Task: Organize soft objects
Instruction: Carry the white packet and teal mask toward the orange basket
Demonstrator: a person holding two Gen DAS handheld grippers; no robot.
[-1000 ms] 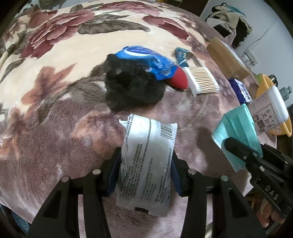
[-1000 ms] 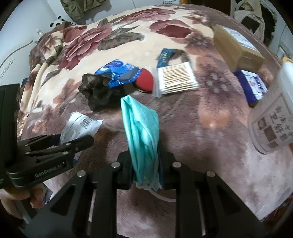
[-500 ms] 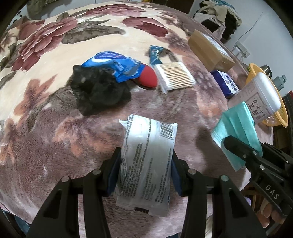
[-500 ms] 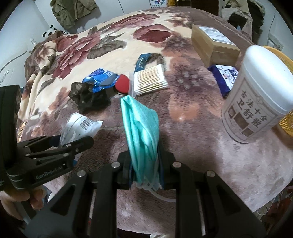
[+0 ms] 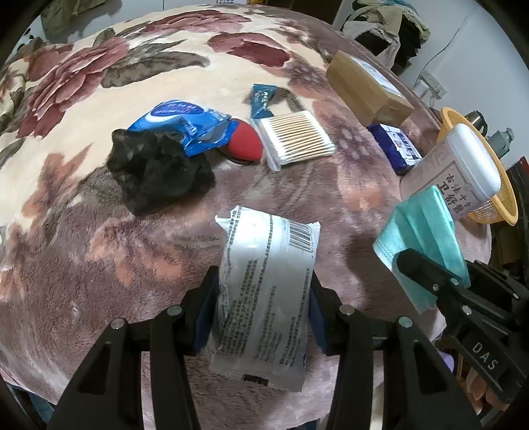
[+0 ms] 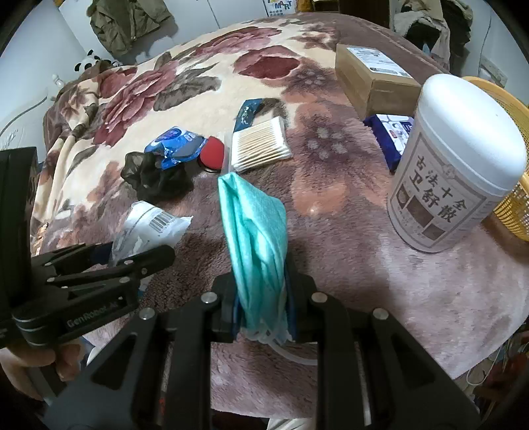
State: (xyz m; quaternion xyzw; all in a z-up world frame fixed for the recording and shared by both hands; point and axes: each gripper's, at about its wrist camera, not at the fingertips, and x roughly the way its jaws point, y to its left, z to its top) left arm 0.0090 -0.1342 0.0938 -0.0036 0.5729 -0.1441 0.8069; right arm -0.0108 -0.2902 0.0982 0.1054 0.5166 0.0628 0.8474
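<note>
While pinched mid-body by the left tool [image 5: 263, 307], the crinkly white plastic sachet [image 5: 264, 297] at lower centre reads light and slippery; the right tool [image 6: 263, 307] nips a limp teal fabric face mask [image 6: 256, 238].

A cardboard box [image 6: 373, 77] lies near the floral blanket's [image 6: 165, 86] far edge. A white canister [image 6: 453, 165] stands upright against a yellow basket [image 6: 510, 211]. A jacket [image 6: 129, 23] hangs on the wall.
</note>
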